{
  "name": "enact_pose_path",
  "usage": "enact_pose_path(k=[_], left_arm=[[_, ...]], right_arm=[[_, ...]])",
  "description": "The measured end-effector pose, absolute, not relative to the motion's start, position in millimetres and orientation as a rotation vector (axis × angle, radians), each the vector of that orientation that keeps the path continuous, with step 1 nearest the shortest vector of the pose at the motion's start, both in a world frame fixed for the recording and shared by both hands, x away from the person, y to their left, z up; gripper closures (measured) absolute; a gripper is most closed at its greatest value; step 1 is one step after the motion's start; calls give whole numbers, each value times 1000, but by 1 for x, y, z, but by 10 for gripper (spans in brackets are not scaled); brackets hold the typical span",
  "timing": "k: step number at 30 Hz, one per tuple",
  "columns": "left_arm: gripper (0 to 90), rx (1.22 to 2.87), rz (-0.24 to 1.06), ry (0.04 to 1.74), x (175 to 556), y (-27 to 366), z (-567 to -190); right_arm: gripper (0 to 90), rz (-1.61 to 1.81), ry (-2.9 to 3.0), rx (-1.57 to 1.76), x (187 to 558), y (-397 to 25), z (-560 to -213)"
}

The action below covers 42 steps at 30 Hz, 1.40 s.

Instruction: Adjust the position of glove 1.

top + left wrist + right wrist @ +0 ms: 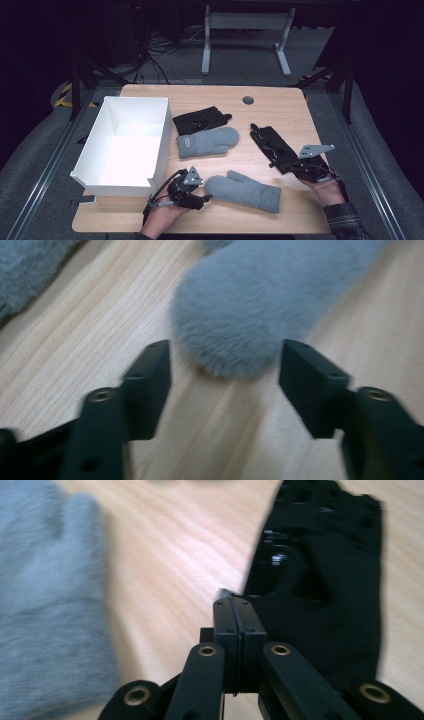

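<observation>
Left gripper (225, 385) has its fingers wide apart right at the tip of the near grey mitten (243, 190), lying on the desk (280, 107). Right gripper's (234, 611) fingers are pressed together beside the black glove (320, 570). I'd push further over the mitten before squeezing, so it grabs enough fabric.

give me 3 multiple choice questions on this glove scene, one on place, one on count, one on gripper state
1. Where is the white box?
A. left part of the table
B. right part of the table
C. on the floor

2. How many grey mittens lie on the table?
A. one
B. two
C. four

3. How do the left gripper jaws stand?
A. shut
B. open
C. clamped on a black glove

Answers:
1. A, it stands at the table's left edge in the high view.
2. B, a far mitten and a near mitten.
3. B, its jaws stand apart before the near mitten's tip.
</observation>
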<state>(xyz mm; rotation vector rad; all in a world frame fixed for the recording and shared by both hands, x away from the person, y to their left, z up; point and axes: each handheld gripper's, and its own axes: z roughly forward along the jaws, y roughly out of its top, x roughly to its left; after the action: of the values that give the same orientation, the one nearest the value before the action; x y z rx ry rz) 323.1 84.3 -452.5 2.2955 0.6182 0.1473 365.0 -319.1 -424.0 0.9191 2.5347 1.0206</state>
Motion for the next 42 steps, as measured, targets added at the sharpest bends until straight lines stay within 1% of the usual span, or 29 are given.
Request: enact_pose_path(k=[1, 2, 3, 4, 7, 11, 14, 23, 30, 37, 42], left_arm=[[567, 2289, 109, 594, 320, 85, -449], [633, 2289, 109, 594, 320, 85, -449], [633, 2293, 84, 589, 318, 84, -448], [719, 2302, 65, 583, 316, 83, -448], [900, 2318, 10, 542, 313, 76, -448], [900, 2347, -26, 520, 312, 61, -452], [900, 2361, -21, 516, 315, 56, -452], [900, 2323, -4, 592, 337, 54, -451], [900, 2323, -2, 620, 354, 50, -450], [900, 2313, -3, 647, 365, 43, -448], [900, 2302, -3, 662, 372, 37, -447]], right_arm=[[900, 1021, 2551, 907, 363, -316, -426], [900, 1021, 2551, 907, 363, -316, -426], [900, 1020, 2558, 896, 362, -314, -427], [900, 1015, 2575, 892, 361, -312, -429], [900, 1010, 2613, 873, 357, -306, -435], [900, 995, 2673, 817, 352, -297, -442], [900, 978, 2711, 786, 350, -290, -446], [900, 980, 2759, 728, 346, -283, -447], [900, 990, 2799, 696, 338, -274, -449], [900, 1005, 2845, 628, 331, -262, -452], [900, 1024, 2883, 557, 325, -245, -453]])
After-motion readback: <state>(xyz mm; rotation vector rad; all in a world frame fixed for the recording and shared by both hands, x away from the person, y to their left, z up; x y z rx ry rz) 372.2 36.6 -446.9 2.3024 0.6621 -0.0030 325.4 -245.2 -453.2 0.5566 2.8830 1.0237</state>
